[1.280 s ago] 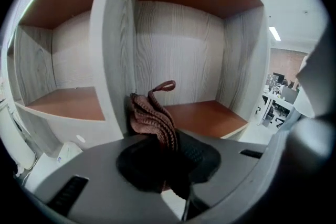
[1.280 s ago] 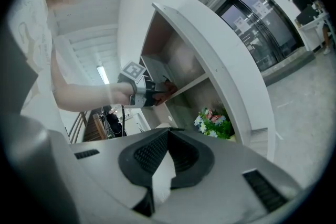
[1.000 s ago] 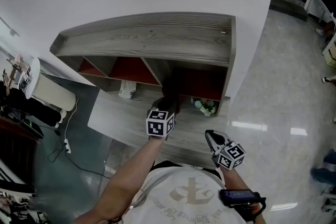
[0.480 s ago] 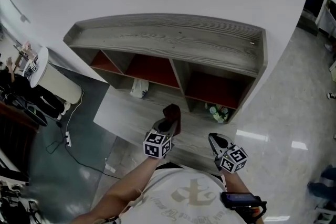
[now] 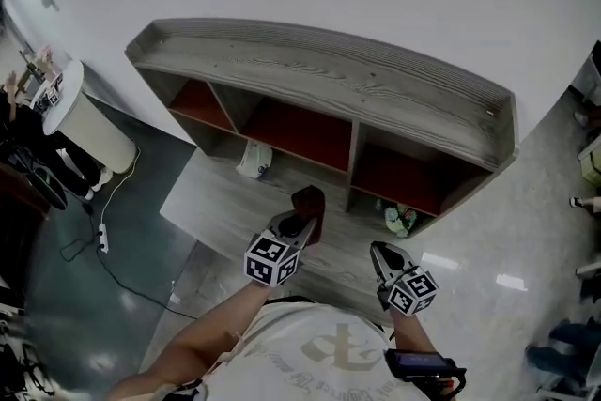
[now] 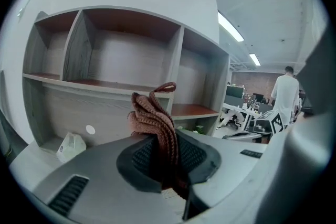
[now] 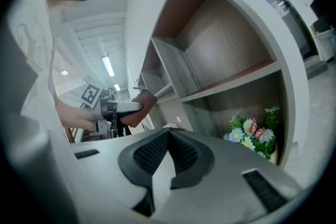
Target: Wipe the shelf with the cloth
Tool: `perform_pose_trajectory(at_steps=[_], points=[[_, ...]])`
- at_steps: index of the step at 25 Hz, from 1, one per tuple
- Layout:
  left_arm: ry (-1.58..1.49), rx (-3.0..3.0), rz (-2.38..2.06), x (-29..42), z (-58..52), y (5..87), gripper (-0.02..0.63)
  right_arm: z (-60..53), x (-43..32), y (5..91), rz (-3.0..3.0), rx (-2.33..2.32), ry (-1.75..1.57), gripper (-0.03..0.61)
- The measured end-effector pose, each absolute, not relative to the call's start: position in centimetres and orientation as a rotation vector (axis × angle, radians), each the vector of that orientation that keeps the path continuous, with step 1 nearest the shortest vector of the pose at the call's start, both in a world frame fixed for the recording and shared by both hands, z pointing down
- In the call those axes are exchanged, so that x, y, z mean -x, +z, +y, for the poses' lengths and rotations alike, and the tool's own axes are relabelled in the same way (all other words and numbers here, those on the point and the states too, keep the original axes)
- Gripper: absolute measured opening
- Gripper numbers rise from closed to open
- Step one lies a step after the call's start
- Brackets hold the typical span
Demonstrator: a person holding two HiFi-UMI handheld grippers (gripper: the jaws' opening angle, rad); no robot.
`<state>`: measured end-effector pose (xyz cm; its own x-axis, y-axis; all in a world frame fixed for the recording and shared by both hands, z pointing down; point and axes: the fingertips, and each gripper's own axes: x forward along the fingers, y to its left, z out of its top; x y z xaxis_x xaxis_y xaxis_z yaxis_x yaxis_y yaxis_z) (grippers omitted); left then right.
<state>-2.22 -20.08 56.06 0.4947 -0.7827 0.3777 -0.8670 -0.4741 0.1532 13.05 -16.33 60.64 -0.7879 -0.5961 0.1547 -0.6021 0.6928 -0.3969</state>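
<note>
Left gripper has its jaws clamped on the reddish-brown knitted cloth, whose folds stick up above the pads; the cloth hangs in the air just in front of the shelf, touching none of its boards. Right gripper hovers beside it, a little farther from the shelf, jaws closed together on nothing. Grey and wood-grained with red-lined compartments, the shelf stands against a white wall on a pale low platform. A small pot of flowers sits at the foot of the shelf's right compartment and a white packet at its middle one; glossy floor lies to the shelf's right. A second ago the cloth was up at the mouth of the shelf's compartments; it has since drawn back.
</note>
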Motion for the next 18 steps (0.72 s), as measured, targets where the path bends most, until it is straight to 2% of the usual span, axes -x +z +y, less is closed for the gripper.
perform_pose_trajectory(at_steps=[13,18], points=[[0.306,-2.576,-1.228,1.8,-26.3,49.6,0.067,-16.3,-9.7,59.6,-2.801,-1.089,0.642,0.005],[0.411,-2.628,-1.165,0.3,-29.8,47.7,0.067,-16.3,-9.0,59.1,-2.788,-1.119,0.618,0.005]])
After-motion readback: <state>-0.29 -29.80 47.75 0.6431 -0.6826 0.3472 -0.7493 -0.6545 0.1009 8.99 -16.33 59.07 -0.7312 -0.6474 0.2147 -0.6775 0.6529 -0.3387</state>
